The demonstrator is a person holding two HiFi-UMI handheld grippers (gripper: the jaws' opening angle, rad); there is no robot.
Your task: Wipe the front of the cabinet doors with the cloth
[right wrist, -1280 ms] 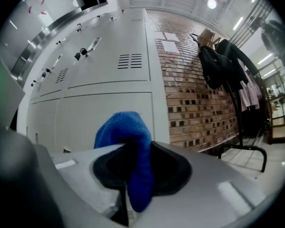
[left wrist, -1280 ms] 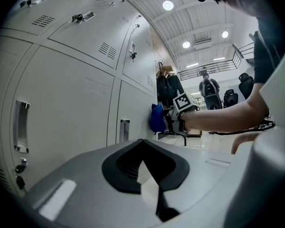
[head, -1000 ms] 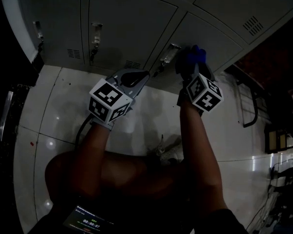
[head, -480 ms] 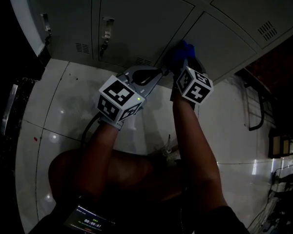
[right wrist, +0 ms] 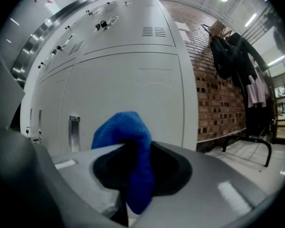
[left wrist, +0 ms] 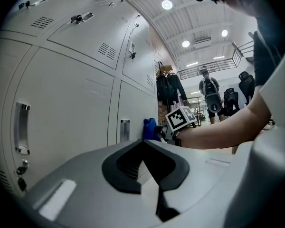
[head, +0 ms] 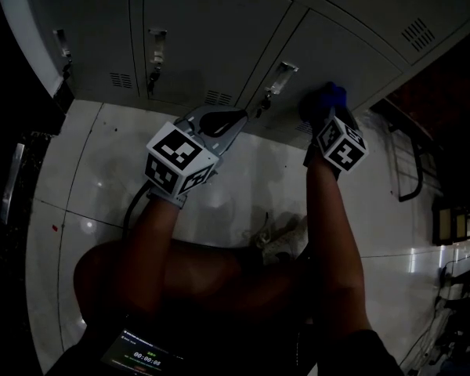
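Right claw clamped tight on blue cloth; bunched end ahead of the claw, pressed against lower cabinet door. Recessed handle just left of claw, door's right edge to the right, brick wall beyond. Flat panel open above. Left claw closed, nothing between jaws, held off the doors over the tiled floor.

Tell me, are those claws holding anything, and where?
The right gripper pinches the blue cloth by its bunched middle; a fold pokes out ahead. The left gripper holds nothing, jaws together.
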